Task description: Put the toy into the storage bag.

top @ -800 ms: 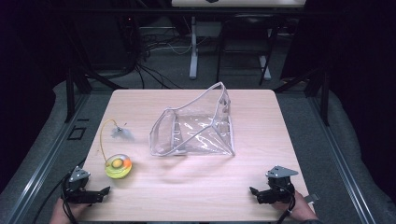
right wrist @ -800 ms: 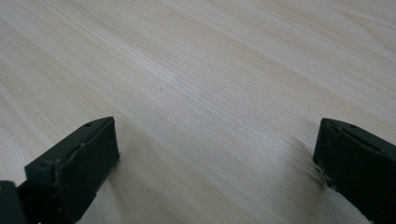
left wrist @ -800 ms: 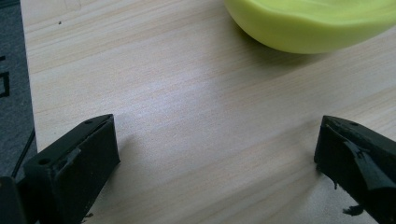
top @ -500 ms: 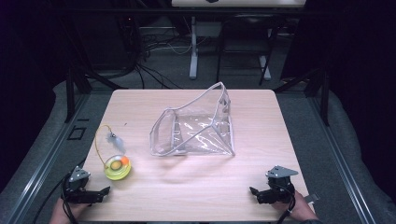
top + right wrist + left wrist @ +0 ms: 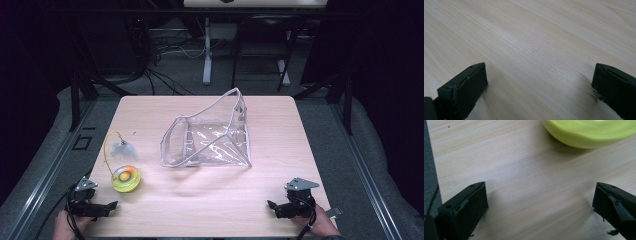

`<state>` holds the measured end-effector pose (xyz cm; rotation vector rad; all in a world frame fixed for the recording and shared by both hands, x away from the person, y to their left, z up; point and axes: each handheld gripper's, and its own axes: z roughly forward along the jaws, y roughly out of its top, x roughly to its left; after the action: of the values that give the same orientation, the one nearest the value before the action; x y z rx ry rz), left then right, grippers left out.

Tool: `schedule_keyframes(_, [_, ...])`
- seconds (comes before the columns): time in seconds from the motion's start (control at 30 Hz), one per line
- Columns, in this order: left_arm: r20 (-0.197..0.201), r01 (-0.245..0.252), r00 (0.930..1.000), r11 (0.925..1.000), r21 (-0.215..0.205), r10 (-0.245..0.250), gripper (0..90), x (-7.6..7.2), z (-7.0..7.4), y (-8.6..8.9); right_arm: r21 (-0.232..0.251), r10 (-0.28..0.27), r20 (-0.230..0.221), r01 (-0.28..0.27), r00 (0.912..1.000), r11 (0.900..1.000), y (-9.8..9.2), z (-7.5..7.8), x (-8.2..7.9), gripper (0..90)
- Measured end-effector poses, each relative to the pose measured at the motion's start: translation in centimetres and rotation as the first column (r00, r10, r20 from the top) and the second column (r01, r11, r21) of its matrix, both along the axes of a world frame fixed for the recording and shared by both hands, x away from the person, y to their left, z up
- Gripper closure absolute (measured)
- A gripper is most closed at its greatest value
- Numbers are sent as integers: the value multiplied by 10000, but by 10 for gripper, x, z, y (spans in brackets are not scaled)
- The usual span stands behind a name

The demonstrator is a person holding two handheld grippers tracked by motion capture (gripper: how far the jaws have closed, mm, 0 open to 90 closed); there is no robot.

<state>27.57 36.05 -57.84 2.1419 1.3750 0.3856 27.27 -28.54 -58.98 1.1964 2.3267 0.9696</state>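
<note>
A clear plastic zip pouch (image 5: 210,142) stands propped open in the middle of the wooden table (image 5: 200,205). At the front left sits a yellow-green dome toy (image 5: 125,179) with an orange ball on top, and a yellow wire arcs up from it to a pale feather (image 5: 122,149). My left gripper (image 5: 107,207) rests near the table's front left corner, jaws open and empty, pointing at the toy. In the left gripper view the toy's rim (image 5: 589,133) lies just beyond the open jaws (image 5: 540,192). My right gripper (image 5: 274,208) rests at the front right, open over bare wood (image 5: 540,72).
Dark floor, cables and stand legs (image 5: 206,60) lie beyond the table's far edge. A grey padded border (image 5: 350,150) runs along the table's sides. Bare wood stretches between the two grippers along the front.
The feather on its wire has swayed slightly down and to the left. Both grippers and the pouch have stayed still.
</note>
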Motion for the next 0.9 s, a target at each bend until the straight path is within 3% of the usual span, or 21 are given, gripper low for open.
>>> schedule_keyframes(0.4, [175,-23,9998,9989,-476,31,0,2,25,1,0,8,17,-8,10000,10000,0,0,0,0])
schedule_keyframes(0.8, [917,4,9958,10000,-20,-3,0,12,51,-9,0,-5,27,5,10000,10000,0,0,0,0])
schedule_keyframes(0.9, [1192,-75,9928,9999,-111,88,0,13,60,-9,0,-6,28,6,10000,10000,0,0,0,0])
